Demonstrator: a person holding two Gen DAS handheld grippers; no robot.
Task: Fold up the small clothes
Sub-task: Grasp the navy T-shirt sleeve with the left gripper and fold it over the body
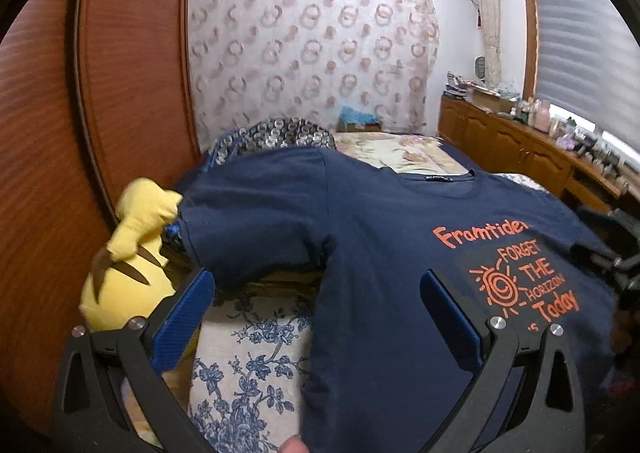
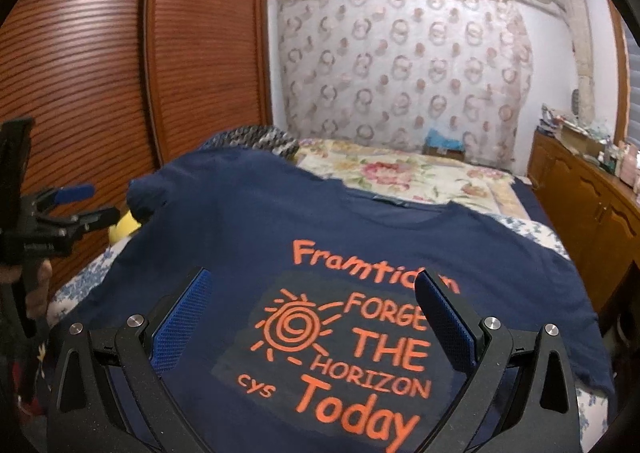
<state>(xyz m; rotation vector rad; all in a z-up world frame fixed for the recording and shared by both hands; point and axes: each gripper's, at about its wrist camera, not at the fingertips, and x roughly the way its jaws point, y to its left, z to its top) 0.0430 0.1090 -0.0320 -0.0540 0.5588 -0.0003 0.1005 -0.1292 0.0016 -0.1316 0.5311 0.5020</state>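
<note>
A navy T-shirt (image 1: 380, 237) with orange print lies face up and spread on the bed, collar away from me; it also fills the right wrist view (image 2: 248, 237). Its left sleeve (image 1: 248, 225) drapes over a raised lump. My left gripper (image 1: 318, 285) is open and empty above the shirt's left side edge. My right gripper (image 2: 314, 285) is open and empty above the printed chest. The left gripper also shows at the left edge of the right wrist view (image 2: 86, 201), and the right gripper shows dimly at the right edge of the left wrist view (image 1: 616, 253).
A yellow plush toy (image 1: 128, 253) lies left of the shirt by the brown wardrobe (image 1: 60, 133). The bedding is blue-floral (image 1: 248, 365) near me and pink-floral (image 2: 400, 173) beyond. A patterned pillow (image 1: 276, 137) sits behind the sleeve. A wooden cabinet (image 1: 520, 149) lines the right wall.
</note>
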